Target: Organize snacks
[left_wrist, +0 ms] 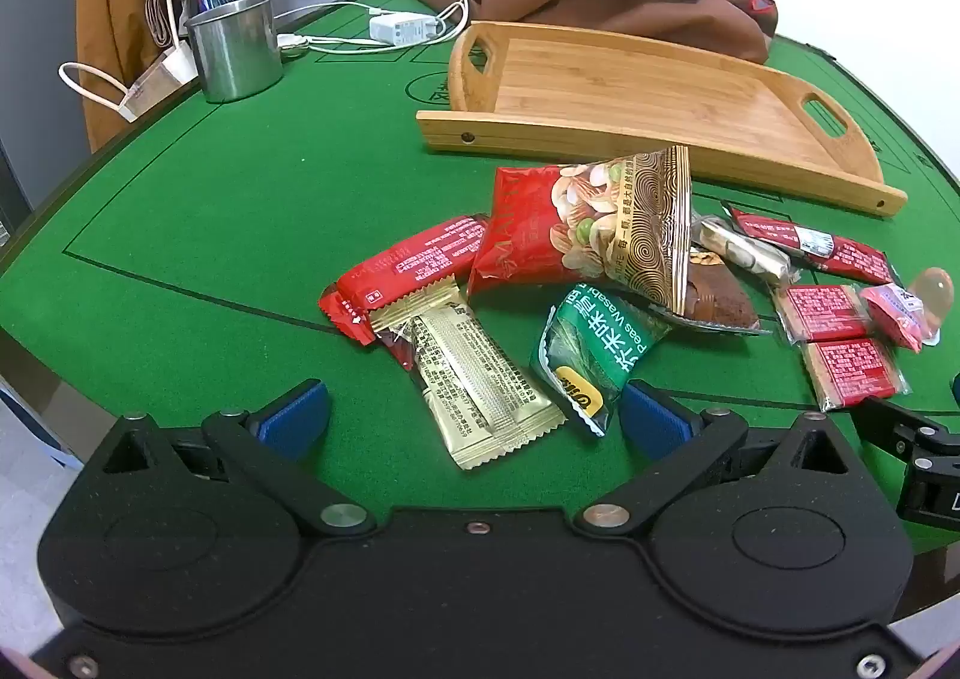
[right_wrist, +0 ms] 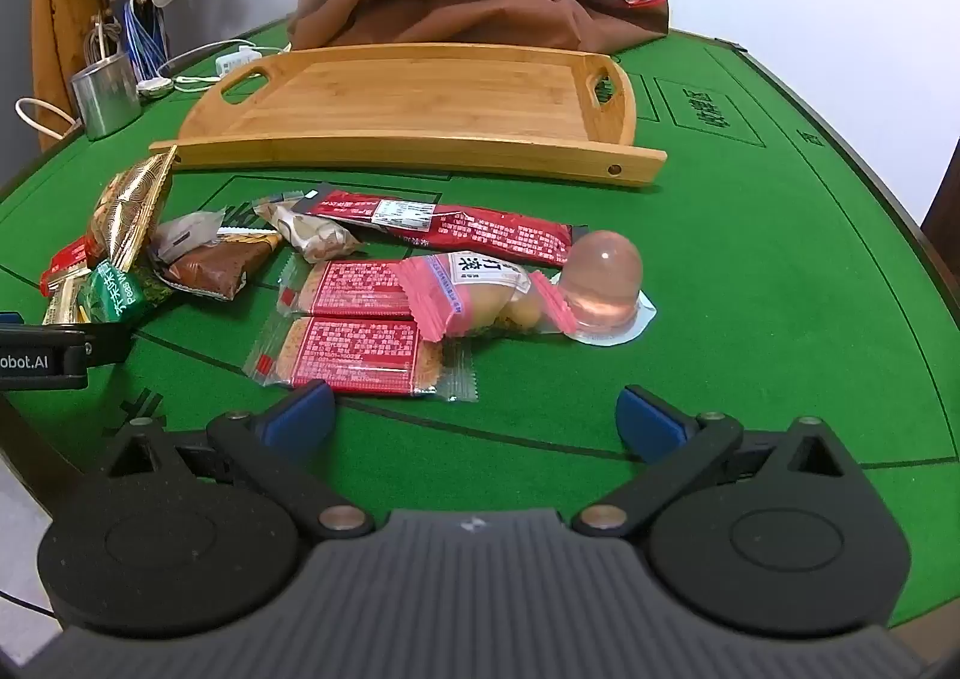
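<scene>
A green felt table [right_wrist: 750,271] runs back to a white wall, with a brown cloth bag [right_wrist: 468,0] heaped at the far edge and a steel cup [left_wrist: 235,48] off to my left beside a charger and its cables. The bamboo tray [right_wrist: 420,102] lies bare in front of the bag, and every snack sits loose on the felt nearer to me, so I judge the sorting has not started. My left gripper [left_wrist: 474,418] is spread wide and holds nothing; the gold wafer packet [left_wrist: 480,385] lies between its fingers, with the green wasabi pea pouch [left_wrist: 591,355] just beside the right one. My right gripper [right_wrist: 477,415] is equally wide and empty, hovering just short of two red cracker packs [right_wrist: 354,319], with the pink-wrapped pastry [right_wrist: 480,289] and the jelly cup [right_wrist: 603,286] touching each other behind them. I think the next move is a first pick: lower over a flat packet, close on its edge without dragging its neighbours, and carry it to the tray.
</scene>
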Tool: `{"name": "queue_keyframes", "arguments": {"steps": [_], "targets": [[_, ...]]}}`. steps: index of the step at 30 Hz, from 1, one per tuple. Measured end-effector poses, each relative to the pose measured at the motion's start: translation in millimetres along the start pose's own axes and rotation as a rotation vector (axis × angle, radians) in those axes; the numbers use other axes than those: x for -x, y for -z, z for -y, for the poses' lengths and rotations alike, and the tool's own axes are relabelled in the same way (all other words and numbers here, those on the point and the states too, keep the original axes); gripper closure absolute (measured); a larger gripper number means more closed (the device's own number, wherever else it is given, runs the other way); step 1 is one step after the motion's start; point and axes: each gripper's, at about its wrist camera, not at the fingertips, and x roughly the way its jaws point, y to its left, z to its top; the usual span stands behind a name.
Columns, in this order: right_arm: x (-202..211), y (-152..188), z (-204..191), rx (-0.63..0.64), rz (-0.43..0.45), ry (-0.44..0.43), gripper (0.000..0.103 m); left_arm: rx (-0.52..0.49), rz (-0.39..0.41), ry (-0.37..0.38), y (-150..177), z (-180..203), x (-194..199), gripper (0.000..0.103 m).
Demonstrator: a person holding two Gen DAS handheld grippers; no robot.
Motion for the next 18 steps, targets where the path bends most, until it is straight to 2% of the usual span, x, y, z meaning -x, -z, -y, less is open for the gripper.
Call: {"name": "queue_keyframes", "arguments": {"steps": [8,9,18], "targets": [[-2.1,-0.9,-0.2,-0.002,-0.013,-0.001,0.0,0.003,-0.003,0.0,-1.8,0.0,-0.8,0.0],[0.8,3.3,0.2,-0.001,0.008,-0.001,0.0,0.003,-0.004,0.0,-2.2,0.0,-1.0,0.0],[0.6,0.1,0.4,0.0,0.013,-0.002,0.0,0.001,0.003,0.001,-0.3,0.0,0.0,0.0]]}}
